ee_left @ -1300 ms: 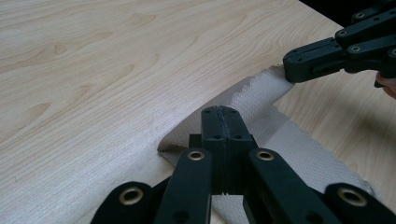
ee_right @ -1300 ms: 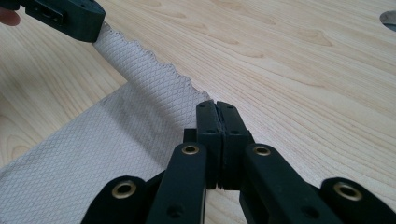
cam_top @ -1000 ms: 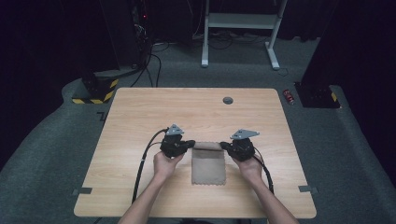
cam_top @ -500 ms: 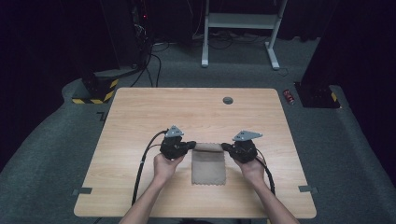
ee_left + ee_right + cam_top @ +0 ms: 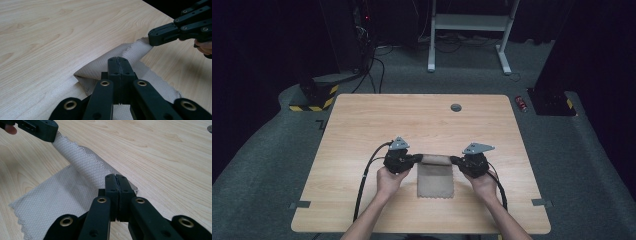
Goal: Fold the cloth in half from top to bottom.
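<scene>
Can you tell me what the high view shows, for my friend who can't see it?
Two hand-held grippers, the left gripper and the right gripper, pinch the far corners of a beige cloth on a wooden table.

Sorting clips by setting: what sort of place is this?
Probably a lab or recording studio: one wooden table on grey carpet, dark surroundings, loose floor cables, and a hazard-striped base.

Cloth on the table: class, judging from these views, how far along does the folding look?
Done: both far corners of the beige cloth are gripped, the left gripper and right gripper each shut on one, and that edge is lifted and curled over. In hand: carrying this edge toward the person. Left: the near scalloped edge lies flat on the table, so the raised edge likely has to be laid on it and released.
</scene>
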{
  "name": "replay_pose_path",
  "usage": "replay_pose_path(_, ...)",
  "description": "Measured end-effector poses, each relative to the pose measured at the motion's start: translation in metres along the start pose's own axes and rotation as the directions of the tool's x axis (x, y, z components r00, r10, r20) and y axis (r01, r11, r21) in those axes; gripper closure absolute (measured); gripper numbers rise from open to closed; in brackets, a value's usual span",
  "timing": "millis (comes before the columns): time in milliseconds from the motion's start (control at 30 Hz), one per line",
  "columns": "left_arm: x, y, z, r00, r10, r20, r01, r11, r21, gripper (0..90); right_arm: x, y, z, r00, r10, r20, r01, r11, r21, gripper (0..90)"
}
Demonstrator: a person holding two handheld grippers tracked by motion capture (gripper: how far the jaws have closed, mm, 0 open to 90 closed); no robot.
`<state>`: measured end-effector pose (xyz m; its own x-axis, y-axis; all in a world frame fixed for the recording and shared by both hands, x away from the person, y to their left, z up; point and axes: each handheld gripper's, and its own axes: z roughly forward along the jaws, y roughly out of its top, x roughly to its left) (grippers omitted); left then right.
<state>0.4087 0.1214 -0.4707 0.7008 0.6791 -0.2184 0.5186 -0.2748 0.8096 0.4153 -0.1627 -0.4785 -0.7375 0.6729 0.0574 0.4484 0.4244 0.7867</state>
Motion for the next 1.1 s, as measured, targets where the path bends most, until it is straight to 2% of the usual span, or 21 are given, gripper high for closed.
replay_pose_path(200, -0.001, -0.002, -0.002, 1.0000, -0.001, 0.001, 0.001, 1.0000, -0.006, 89.8, 0.002, -0.001, -0.002, 1.0000, -0.004, -0.006, 0.004, 1.000, -0.003, 89.0)
replay_pose_path(367, -0.002, -0.004, -0.004, 0.9997, -0.019, 0.015, 0.020, 0.9996, -0.021, 89.8, 0.004, -0.001, -0.005, 0.9998, -0.017, -0.009, 0.017, 1.000, -0.003, 89.0)
replay_pose_path(733, -0.011, -0.005, -0.008, 0.9998, 0.020, 0.008, -0.020, 0.9996, -0.022, 89.8, 0.007, -0.004, -0.010, 0.9996, -0.025, -0.015, 0.025, 1.000, -0.003, 89.0)
replay_pose_path(867, -0.014, -0.009, -0.010, 0.9997, 0.011, 0.020, -0.011, 0.9995, -0.029, 89.8, 0.010, -0.005, -0.013, 0.9992, -0.038, -0.015, 0.038, 0.999, -0.001, 89.1)
replay_pose_path(1100, -0.018, -0.013, -0.011, 0.9995, 0.019, 0.025, -0.019, 0.9995, -0.025, 89.8, 0.014, -0.008, -0.017, 0.9985, -0.051, -0.021, 0.051, 0.999, 0.004, 89.1)
